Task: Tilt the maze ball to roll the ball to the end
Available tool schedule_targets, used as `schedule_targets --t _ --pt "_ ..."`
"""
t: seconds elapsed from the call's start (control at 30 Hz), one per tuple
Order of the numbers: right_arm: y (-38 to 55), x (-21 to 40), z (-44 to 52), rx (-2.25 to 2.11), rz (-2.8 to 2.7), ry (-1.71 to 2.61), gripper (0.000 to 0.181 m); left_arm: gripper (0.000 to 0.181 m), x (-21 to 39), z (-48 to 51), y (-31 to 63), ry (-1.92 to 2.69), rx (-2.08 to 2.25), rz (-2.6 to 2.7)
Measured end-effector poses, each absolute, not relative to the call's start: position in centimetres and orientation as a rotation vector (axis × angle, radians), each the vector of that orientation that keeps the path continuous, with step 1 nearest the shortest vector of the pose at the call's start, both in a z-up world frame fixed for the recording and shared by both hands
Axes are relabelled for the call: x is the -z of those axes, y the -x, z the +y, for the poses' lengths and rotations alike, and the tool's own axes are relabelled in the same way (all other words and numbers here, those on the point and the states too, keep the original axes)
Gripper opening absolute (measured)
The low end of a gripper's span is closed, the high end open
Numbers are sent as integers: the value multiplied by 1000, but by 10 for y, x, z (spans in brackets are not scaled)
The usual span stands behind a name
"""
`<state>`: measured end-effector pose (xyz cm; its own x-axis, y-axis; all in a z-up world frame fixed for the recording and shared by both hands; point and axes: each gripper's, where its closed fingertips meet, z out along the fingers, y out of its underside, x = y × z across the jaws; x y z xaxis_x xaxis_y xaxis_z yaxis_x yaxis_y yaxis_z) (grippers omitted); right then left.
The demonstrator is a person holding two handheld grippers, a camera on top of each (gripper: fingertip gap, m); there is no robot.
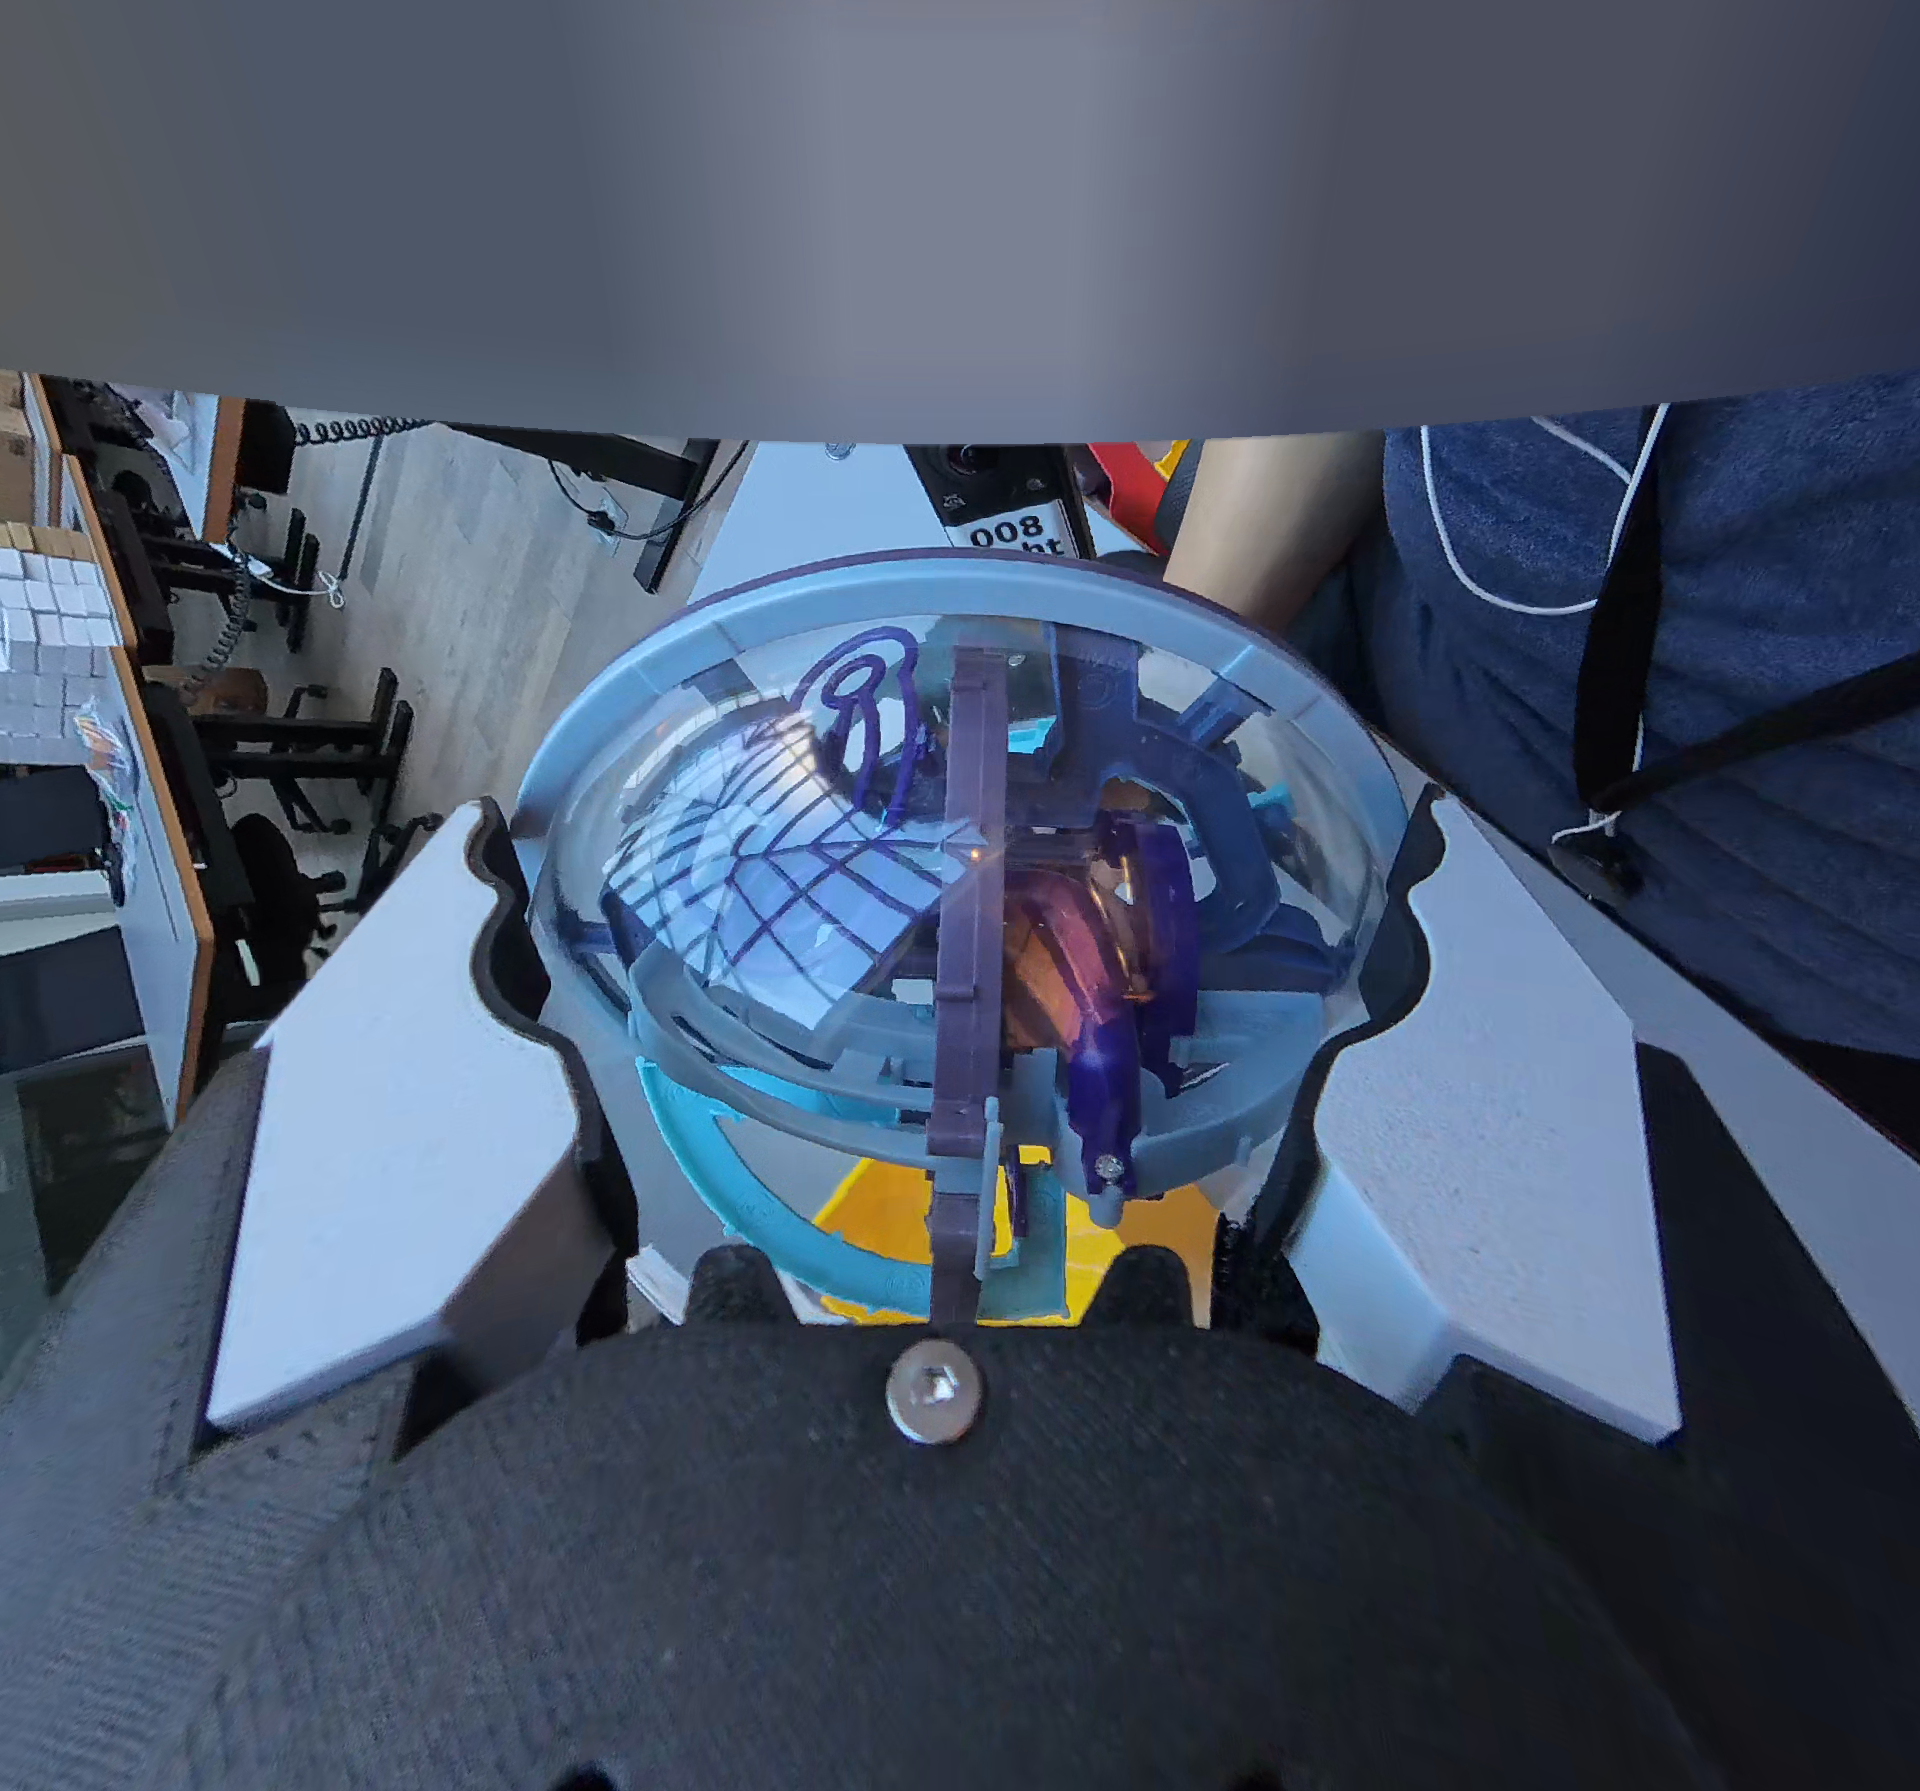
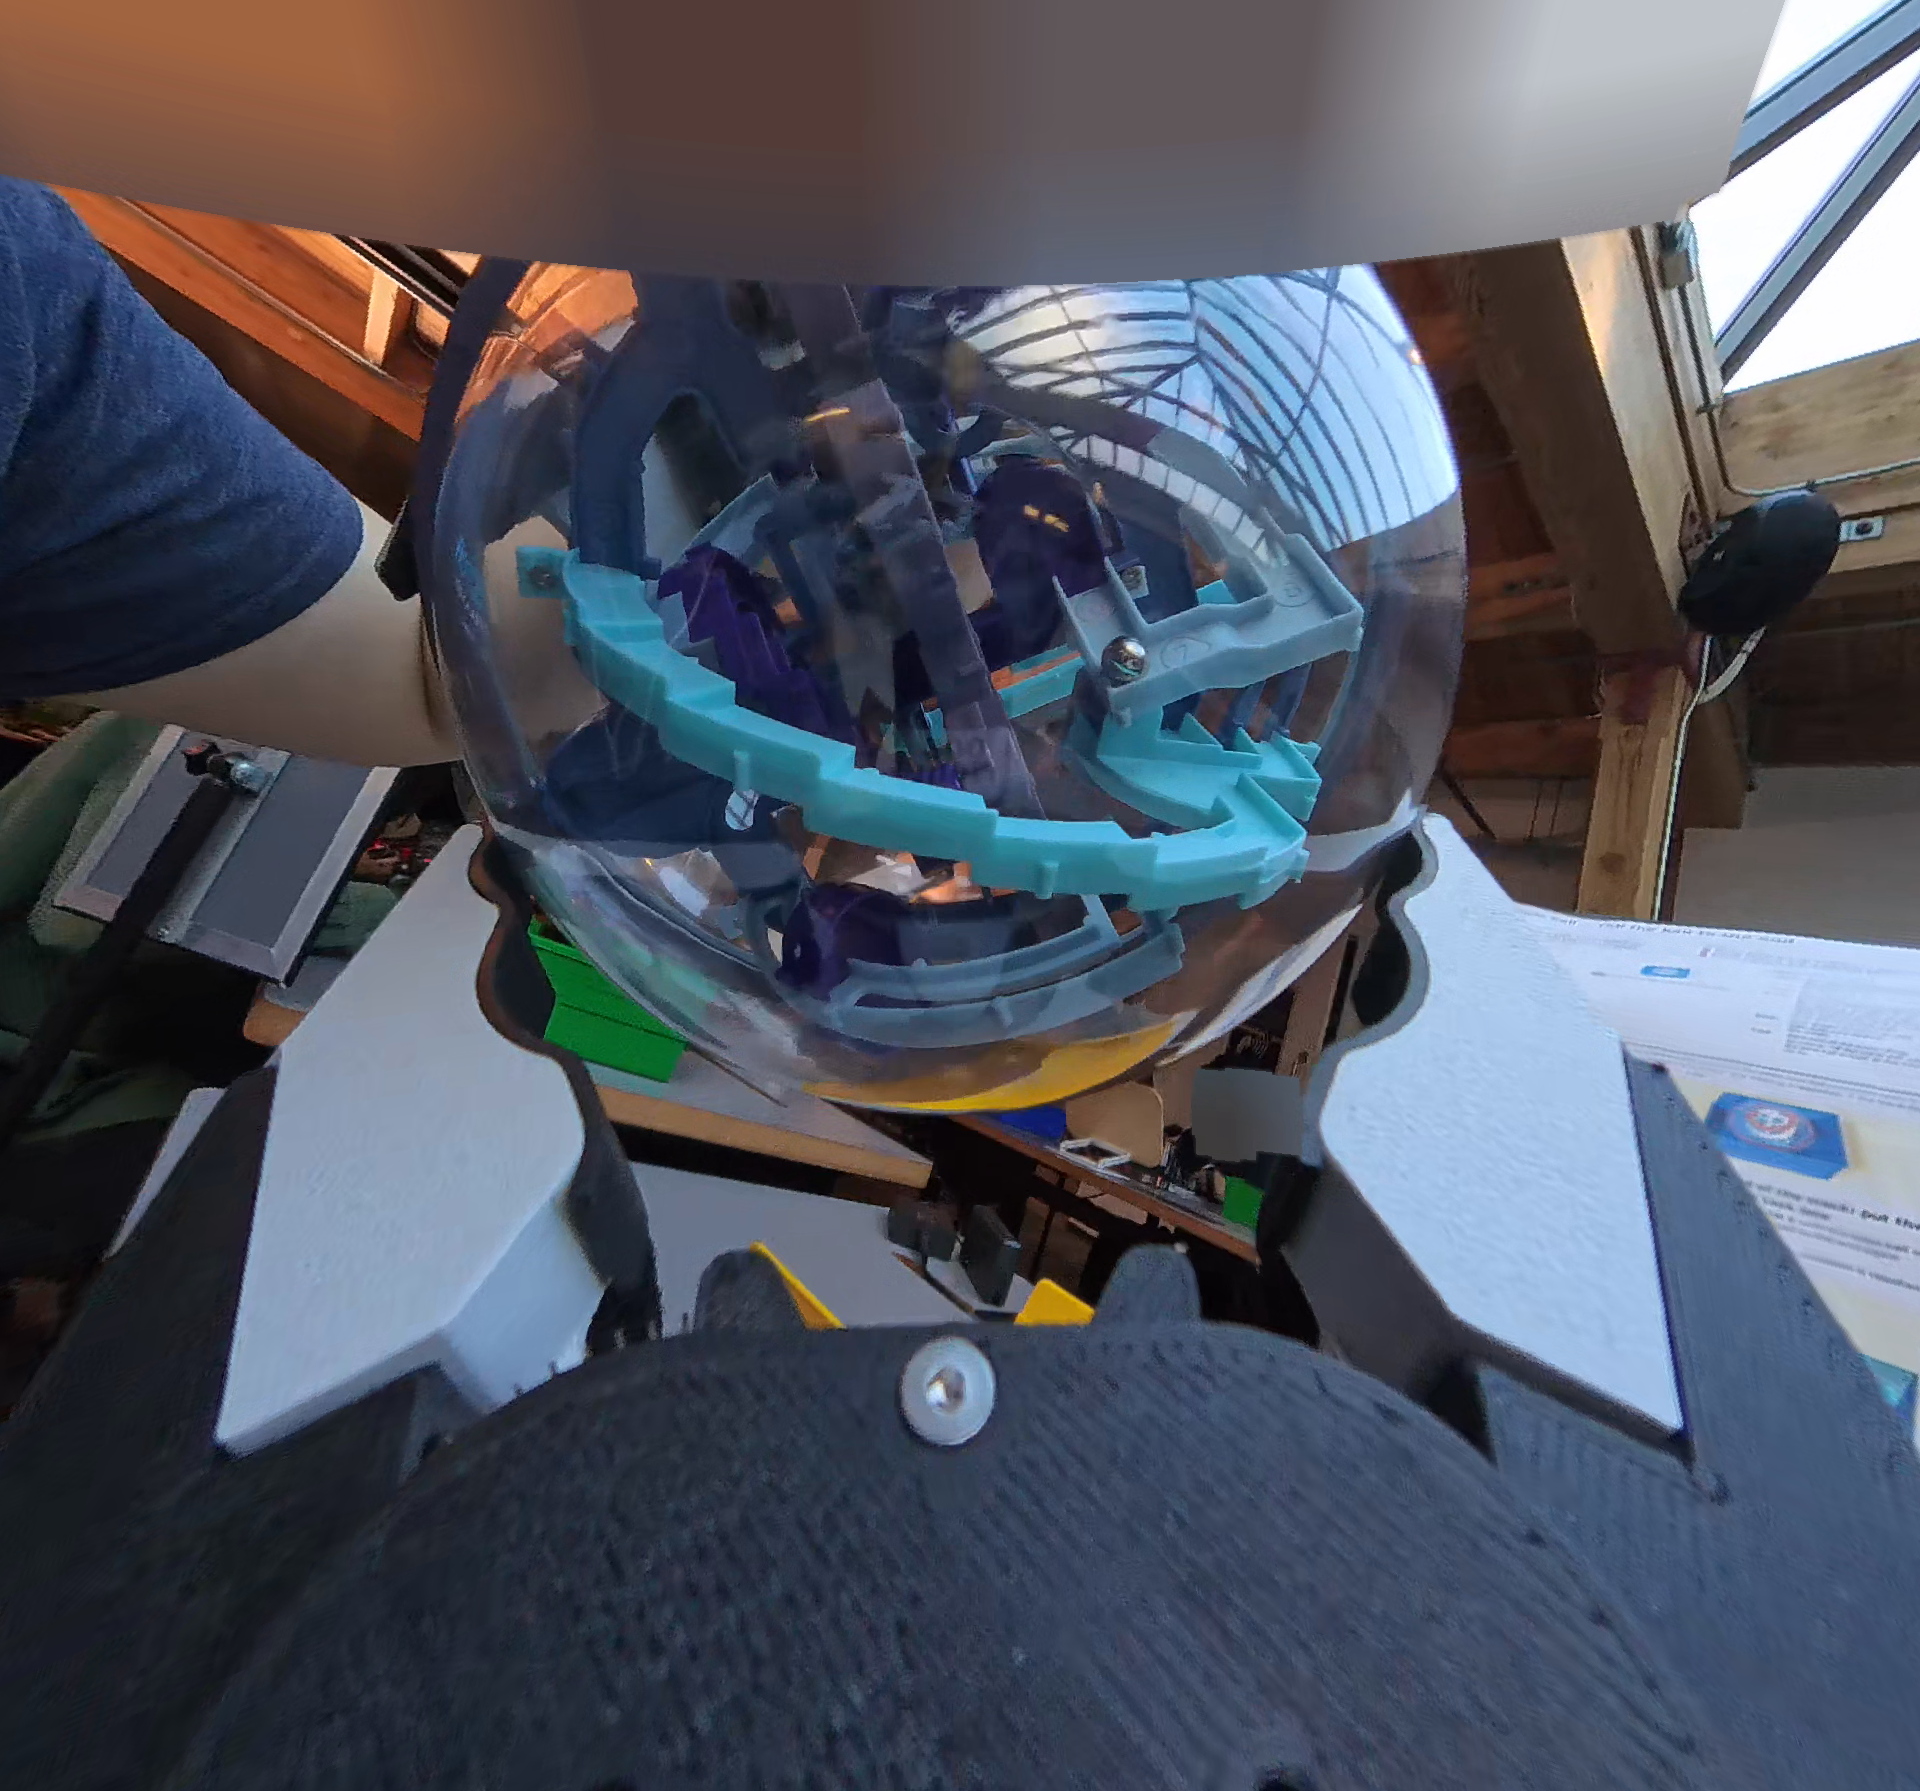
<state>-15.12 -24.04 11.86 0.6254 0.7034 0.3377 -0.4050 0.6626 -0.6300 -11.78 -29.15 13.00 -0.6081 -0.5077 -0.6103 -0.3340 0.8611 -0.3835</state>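
The maze ball (image 1: pixel 779 858) is a clear sphere with grey, teal, blue and purple tracks inside. My left gripper (image 1: pixel 961 816) is shut on it, with a white finger (image 1: pixel 416 1066) pressed against each side. My right gripper (image 2: pixel 951 842) is shut on the same maze ball (image 2: pixel 935 910) from the opposite side, and its body (image 1: pixel 1003 505) shows behind the sphere in the left wrist view. The sphere is held up in the air between them. A small steel ball (image 2: pixel 1124 658) rests on a grey track (image 2: pixel 1226 640) at the right of the sphere.
A person in a blue shirt (image 1: pixel 1714 702) is close on the right, with a bare arm (image 1: pixel 1268 536) behind the sphere. A yellow surface (image 1: pixel 883 1211) lies below. Office chairs (image 1: pixel 291 754) stand at left. Printed sheets (image 2: pixel 1766 1014), green bins (image 2: pixel 603 1014) and wooden beams (image 2: pixel 1621 515) lie beyond.
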Motion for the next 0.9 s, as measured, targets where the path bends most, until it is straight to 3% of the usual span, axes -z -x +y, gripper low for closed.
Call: schedule_targets --t 0.9 --pt "145 -133 -235 -745 -639 580 158 159 -149 -282 112 677 410 2166"
